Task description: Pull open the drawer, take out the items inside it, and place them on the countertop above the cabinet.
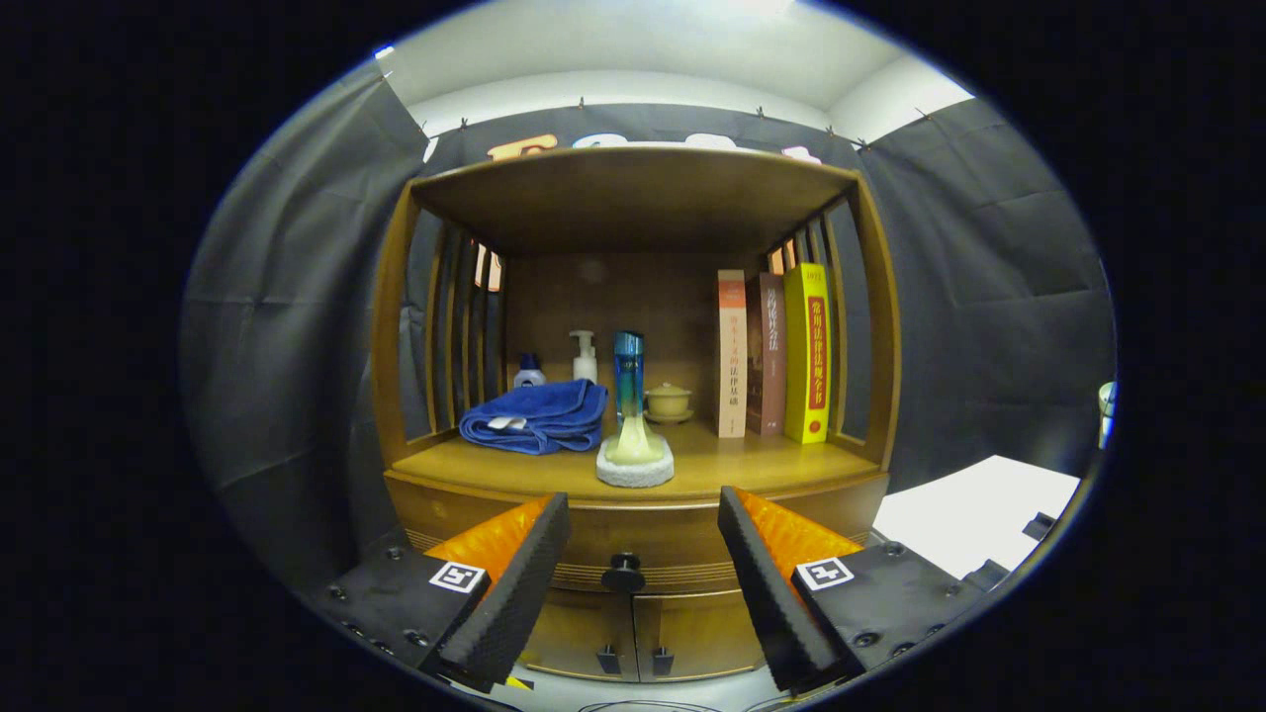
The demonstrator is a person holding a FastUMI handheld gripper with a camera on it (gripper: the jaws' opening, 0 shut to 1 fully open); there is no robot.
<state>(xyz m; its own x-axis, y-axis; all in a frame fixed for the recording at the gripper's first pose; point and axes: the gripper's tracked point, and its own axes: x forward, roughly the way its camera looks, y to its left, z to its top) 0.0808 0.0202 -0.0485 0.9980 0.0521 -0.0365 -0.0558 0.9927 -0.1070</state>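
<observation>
Between the wide-apart fingers [643,583] sits the shut drawer's knob [623,572], lined up for a grab; the bench [771,460] above already holds things.

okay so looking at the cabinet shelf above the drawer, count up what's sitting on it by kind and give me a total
Books, standing upright at the right: 3
Bottles: 3, a blue-capped one, a white pump bottle, a tall blue bottle
Blue towel, folded: 1
Lidded cup on saucer: 1
Pale vase-like piece on a round white pad: 1
Total: 9

The claw is open, and the drawer knob shows between its fingers.
</observation>
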